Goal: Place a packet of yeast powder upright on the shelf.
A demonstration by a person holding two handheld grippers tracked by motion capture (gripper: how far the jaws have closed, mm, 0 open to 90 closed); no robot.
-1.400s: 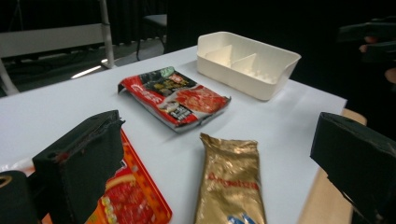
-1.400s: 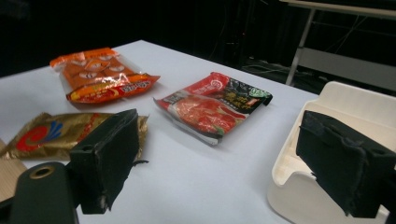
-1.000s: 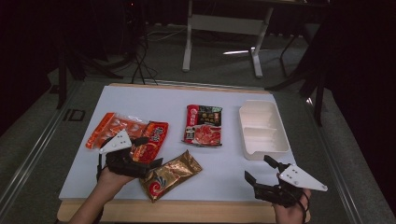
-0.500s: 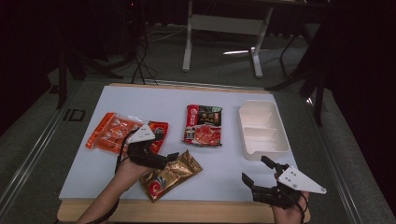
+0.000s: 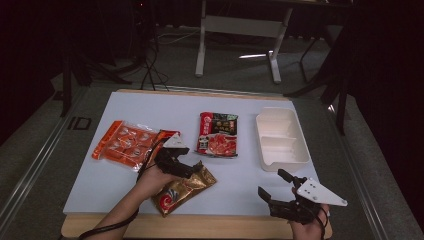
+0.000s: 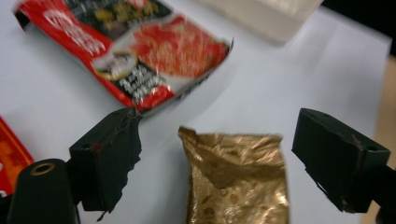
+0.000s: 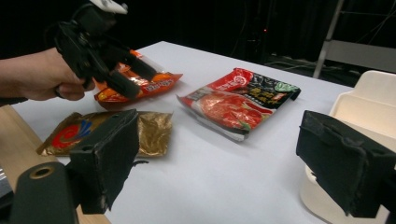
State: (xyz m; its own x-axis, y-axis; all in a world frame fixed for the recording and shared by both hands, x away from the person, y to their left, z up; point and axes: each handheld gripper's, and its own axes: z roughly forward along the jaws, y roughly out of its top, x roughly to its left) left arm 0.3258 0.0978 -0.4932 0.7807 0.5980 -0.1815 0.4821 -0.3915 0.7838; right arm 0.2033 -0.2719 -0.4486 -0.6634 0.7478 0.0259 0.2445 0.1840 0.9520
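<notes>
A gold foil packet [image 5: 182, 189] lies near the table's front edge. My left gripper [image 5: 192, 167] hovers just over its far end, tilted down. In the left gripper view the packet's crimped top [image 6: 236, 179] sits between the two wide-apart jaws of that gripper [image 6: 219, 140], and neither pad touches it. The jaws have just been closing a little and remain open. My right gripper [image 5: 272, 184] rests open at the front right with nothing between its jaws [image 7: 224, 154]. From there I see the left gripper [image 7: 130, 77] above the gold packet [image 7: 107, 133].
A red and black noodle packet [image 5: 217, 134] lies mid-table. An orange snack packet [image 5: 130, 144] is to the left of the left gripper. A white two-compartment tray [image 5: 280, 140] stands at the right, just beyond the right gripper. The wooden table edge [image 5: 210, 227] runs along the front.
My left gripper has moved right and down, from over the orange packet to the gold packet's far end. Its jaws have narrowed slightly. The right gripper has stayed put.
</notes>
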